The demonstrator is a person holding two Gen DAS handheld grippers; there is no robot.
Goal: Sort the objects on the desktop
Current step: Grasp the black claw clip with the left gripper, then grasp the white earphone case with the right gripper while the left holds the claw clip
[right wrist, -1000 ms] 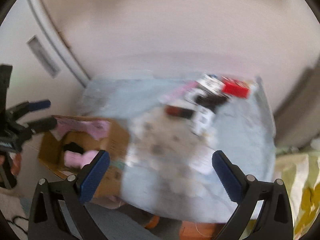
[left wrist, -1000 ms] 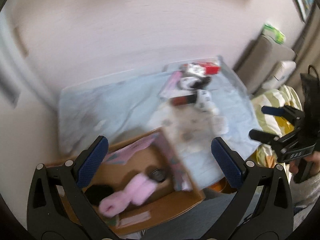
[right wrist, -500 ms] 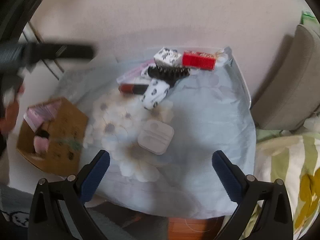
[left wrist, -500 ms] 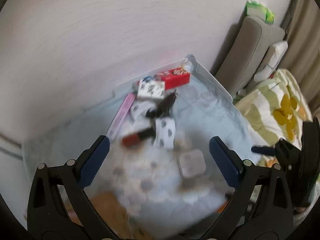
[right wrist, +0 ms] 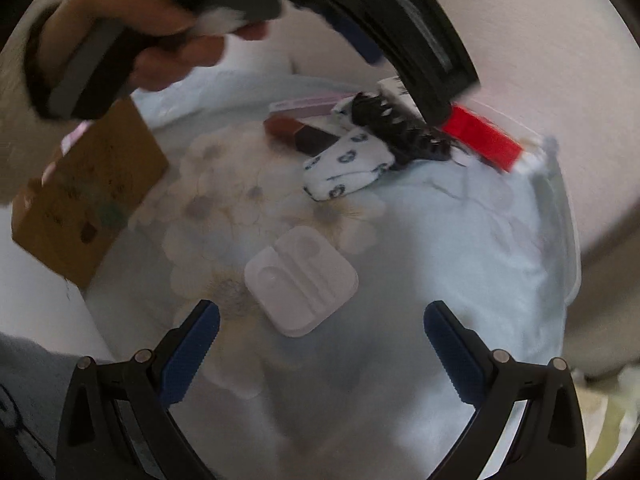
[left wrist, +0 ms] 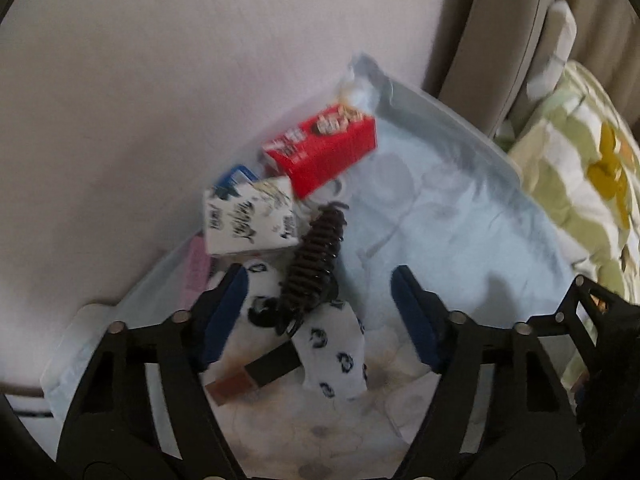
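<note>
Left gripper [left wrist: 320,304]: pointing steeply down, jaws have just been closing, now partly closed with a gap between the blue pads, not pressing on anything. In the right wrist view the person's left hand [right wrist: 160,52] wraps its handle at upper left, gripper body arcing across the top of frame. Right gripper [right wrist: 320,340]: also angled steeply down, jaws spread wide, nothing between the pads. In the left wrist view only its black frame shows at the right edge.
</note>
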